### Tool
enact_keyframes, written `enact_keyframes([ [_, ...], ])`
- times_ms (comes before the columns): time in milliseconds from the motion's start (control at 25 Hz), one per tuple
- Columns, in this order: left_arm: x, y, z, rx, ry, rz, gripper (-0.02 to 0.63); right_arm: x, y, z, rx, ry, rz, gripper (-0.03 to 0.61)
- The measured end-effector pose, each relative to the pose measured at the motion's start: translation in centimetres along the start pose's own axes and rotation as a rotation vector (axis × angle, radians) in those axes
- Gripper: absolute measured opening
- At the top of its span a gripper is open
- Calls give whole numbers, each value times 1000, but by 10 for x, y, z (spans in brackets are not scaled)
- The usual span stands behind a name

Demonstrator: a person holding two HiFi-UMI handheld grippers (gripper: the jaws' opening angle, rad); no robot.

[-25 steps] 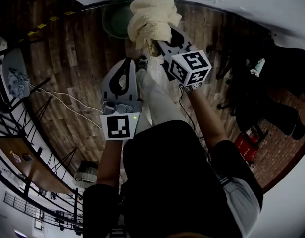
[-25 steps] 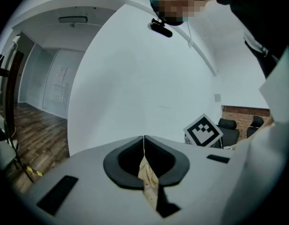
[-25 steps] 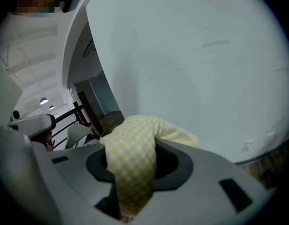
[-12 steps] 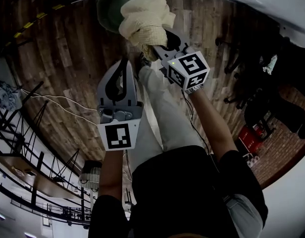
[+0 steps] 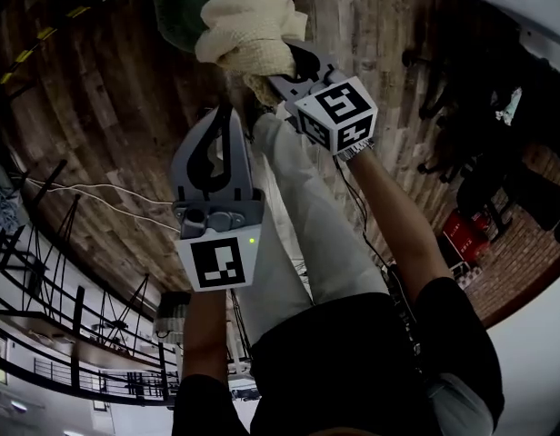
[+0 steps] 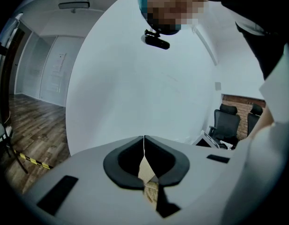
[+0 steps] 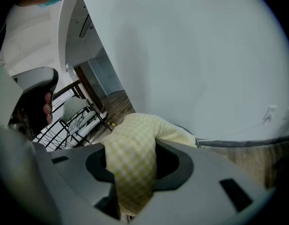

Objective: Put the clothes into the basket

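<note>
While our right hand-held gripper (image 5: 278, 78) clamps the cream checked cloth (image 5: 246, 34), bunched just above the green basket (image 5: 175, 12) on the wooden floor (image 5: 107, 107), our left hand-held gripper (image 5: 227, 114) is closed, empty; the basket's inside is hidden from us.

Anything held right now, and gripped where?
Right tongs are shut on a yellow checked cloth, by a bunched fold; the rest bulges past the tips. Left tongs are shut, holding nothing.
</note>
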State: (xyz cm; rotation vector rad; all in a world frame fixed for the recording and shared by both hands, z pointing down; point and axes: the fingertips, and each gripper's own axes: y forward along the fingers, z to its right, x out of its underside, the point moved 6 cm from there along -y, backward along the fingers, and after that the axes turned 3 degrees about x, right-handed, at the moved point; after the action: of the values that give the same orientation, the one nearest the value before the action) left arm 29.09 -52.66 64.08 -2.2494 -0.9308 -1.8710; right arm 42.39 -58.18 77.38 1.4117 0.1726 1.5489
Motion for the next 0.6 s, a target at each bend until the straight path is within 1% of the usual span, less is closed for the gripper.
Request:
enact_keyframes([
  [160, 17, 9, -17, -18, -19, -8, 14, 18, 26, 7, -11, -41, -56, 163],
  [440, 41, 17, -18, -6, -37, -38, 14, 66, 64, 26, 26, -123, -197, 164],
  [600, 53, 19, -17, 4, -48, -55, 14, 81, 78, 35, 28, -127, -229, 166],
])
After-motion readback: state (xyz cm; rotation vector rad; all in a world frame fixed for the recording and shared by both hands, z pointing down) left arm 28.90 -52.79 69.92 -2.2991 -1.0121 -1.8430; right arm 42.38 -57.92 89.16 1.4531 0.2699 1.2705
